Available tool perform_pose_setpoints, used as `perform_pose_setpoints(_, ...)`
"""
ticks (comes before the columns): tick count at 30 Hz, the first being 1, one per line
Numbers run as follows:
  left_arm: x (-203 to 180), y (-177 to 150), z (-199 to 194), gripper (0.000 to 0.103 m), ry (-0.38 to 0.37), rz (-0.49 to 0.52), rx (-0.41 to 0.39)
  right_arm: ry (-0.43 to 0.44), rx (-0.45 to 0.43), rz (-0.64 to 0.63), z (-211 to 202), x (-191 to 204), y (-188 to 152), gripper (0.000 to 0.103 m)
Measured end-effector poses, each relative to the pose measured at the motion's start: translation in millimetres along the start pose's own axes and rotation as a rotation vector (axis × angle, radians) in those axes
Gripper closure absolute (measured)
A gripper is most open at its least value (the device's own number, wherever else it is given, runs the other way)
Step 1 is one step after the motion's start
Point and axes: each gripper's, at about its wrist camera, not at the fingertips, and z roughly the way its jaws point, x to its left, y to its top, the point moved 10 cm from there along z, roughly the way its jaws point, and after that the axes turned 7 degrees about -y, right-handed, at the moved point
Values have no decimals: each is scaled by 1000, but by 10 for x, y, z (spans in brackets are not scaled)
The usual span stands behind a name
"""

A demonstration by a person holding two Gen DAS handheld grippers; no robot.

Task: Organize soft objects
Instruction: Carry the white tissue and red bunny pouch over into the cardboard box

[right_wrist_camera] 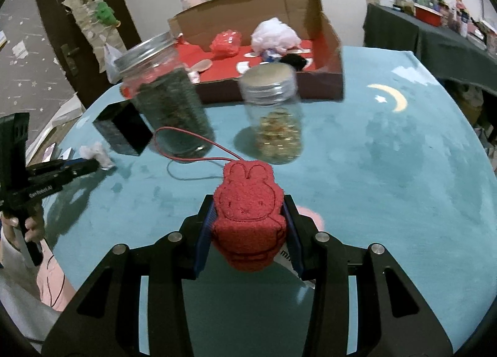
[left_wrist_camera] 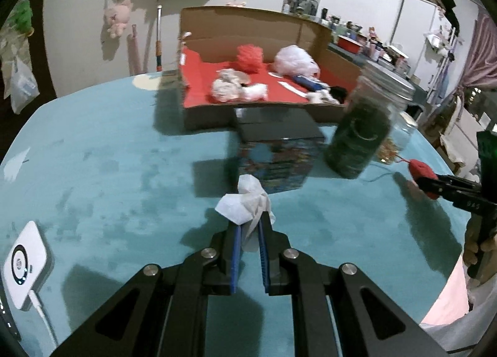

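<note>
**Both grippers loaded above the teal tablecloth**

The left gripper (left_wrist_camera: 250, 220) points forward and downward over the teal tablecloth (left_wrist_camera: 108, 170), its jaws clenched on a crumpled white tissue (left_wrist_camera: 245, 201). The tissue bunches out past the fingertips and a strip of it trails back between the blue pads (left_wrist_camera: 236, 251). Seen from the right wrist, this gripper enters from the left edge of the frame, angled toward the table's middle, with the person's hand (right_wrist_camera: 29, 226) wrapped around its handle low down.

The right gripper (right_wrist_camera: 248, 223) also tilts forward and down. Its jaws grasp a red plush rabbit-face pouch (right_wrist_camera: 248, 220) by its two sides, the embroidered face turned up to the camera; a thin red cord (right_wrist_camera: 192, 139) loops from its top toward the jars. From the left wrist, this gripper reaches in from the right edge with the red pouch at its tip, held just above the cloth.

Ahead of both stand a glass jar of dark green filling (right_wrist_camera: 174, 108), a dark box (left_wrist_camera: 276, 146) beside it, and a smaller jar of golden pieces (right_wrist_camera: 276, 121). Behind them sits an open cardboard box (left_wrist_camera: 248, 24) with a red floor, already holding a red mesh puff (left_wrist_camera: 250, 57), a white mesh puff (left_wrist_camera: 295, 60) and other small soft items.
</note>
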Motion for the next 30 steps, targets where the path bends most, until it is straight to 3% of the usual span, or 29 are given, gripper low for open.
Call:
perform_pose_setpoints(12,323,107,51,91,28,24,22,-16,29,87,41,-489,47,63)
perform_pose_setpoints(15,373,194,73,91,-3,41,19,-9,29,87,49,-585,121,63)
perform_pose_setpoints(30,442,708,172,91,-70,143,27,30,58,-87,300,-612,672,63)
